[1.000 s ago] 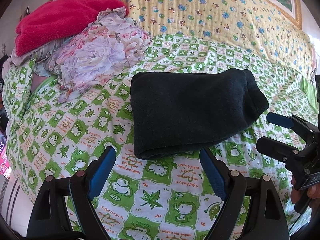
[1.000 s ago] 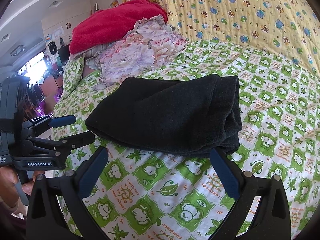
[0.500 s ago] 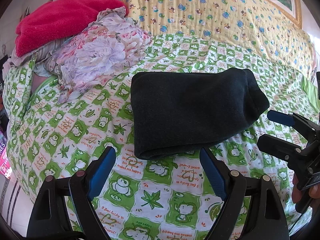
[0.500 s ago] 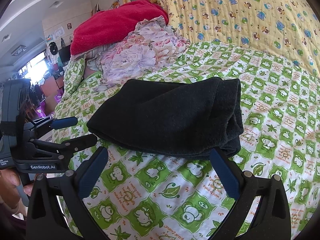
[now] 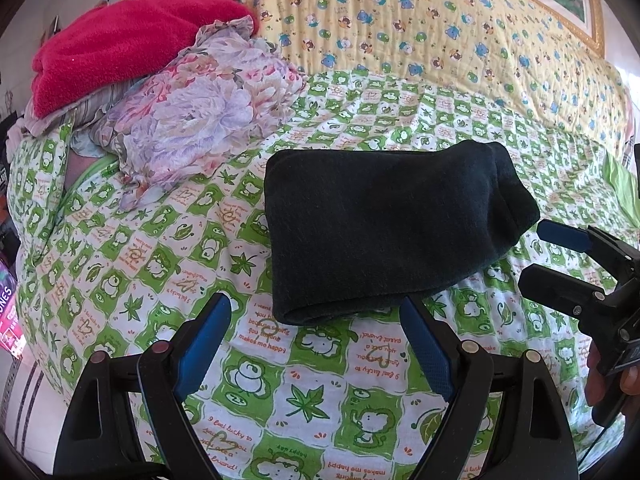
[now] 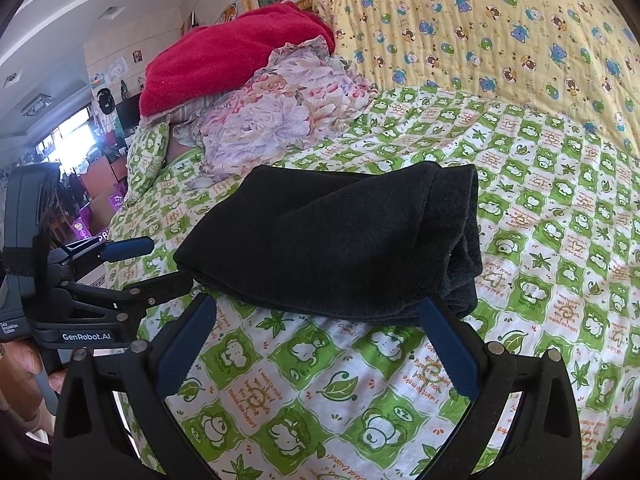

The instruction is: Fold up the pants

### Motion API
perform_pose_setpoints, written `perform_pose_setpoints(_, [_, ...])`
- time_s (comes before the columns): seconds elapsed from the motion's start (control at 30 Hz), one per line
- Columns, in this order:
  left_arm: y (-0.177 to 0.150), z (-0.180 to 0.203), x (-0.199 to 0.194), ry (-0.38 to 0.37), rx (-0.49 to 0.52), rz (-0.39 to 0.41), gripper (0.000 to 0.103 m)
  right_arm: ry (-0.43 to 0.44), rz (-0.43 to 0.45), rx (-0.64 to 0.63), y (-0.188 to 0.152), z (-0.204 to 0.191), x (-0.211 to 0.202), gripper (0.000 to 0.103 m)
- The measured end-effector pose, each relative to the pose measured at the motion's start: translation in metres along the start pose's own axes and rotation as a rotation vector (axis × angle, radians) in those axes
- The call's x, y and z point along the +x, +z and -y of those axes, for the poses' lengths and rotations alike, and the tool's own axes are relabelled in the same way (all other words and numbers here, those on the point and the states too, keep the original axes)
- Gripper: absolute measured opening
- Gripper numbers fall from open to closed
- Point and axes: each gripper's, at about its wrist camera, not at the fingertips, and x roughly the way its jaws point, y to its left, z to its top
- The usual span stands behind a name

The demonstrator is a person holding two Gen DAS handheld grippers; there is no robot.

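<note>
The black pants (image 5: 384, 232) lie folded into a compact rectangle on the green-and-white patterned bedsheet (image 5: 168, 256); they also show in the right wrist view (image 6: 336, 248). My left gripper (image 5: 316, 308) is open and empty, just short of the bundle's near edge. My right gripper (image 6: 320, 310) is open and empty, its fingertips at the bundle's near edge. In the left wrist view the right gripper (image 5: 548, 252) sits open by the bundle's right end. In the right wrist view the left gripper (image 6: 160, 264) sits open by its left end.
A floral cloth (image 5: 200, 112) and a red blanket (image 5: 120, 52) are piled at the back left of the bed. A yellow patterned quilt (image 5: 440, 32) lies along the back. The bed's left edge (image 5: 24, 320) drops off toward a cluttered room (image 6: 72, 160).
Both grippers have edged slightly back from the pants. The folded pants have not moved.
</note>
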Motion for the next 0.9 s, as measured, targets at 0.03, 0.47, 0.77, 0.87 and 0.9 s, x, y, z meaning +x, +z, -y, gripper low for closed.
perform_pose_setpoints(0.03, [0.0001, 0.0000, -0.0003, 0.001, 0.000, 0.001, 0.087, 0.002, 0.000, 0.002, 0.0002, 0.0002, -0.0001, 0.101])
perform_pose_setpoints(0.47, [0.0007, -0.0024, 0.0011, 0.001, 0.003, -0.004, 0.087, 0.001, 0.000, 0.000, 0.0004, -0.0012, 0.0005, 0.101])
perform_pose_setpoints(0.77, [0.0018, -0.0028, 0.0028, 0.010, 0.003, -0.010, 0.088, 0.005, 0.001, -0.001, 0.0015, -0.0021, 0.0013, 0.101])
perform_pose_setpoints(0.87, [0.0023, -0.0028, 0.0031, 0.008, 0.002, -0.008, 0.088, 0.005, 0.000, -0.001, 0.0018, -0.0024, 0.0016, 0.101])
perform_pose_setpoints(0.9, [0.0024, -0.0027, 0.0034, 0.009, 0.003, -0.008, 0.088, 0.005, 0.000, -0.002, 0.0018, -0.0022, 0.0015, 0.101])
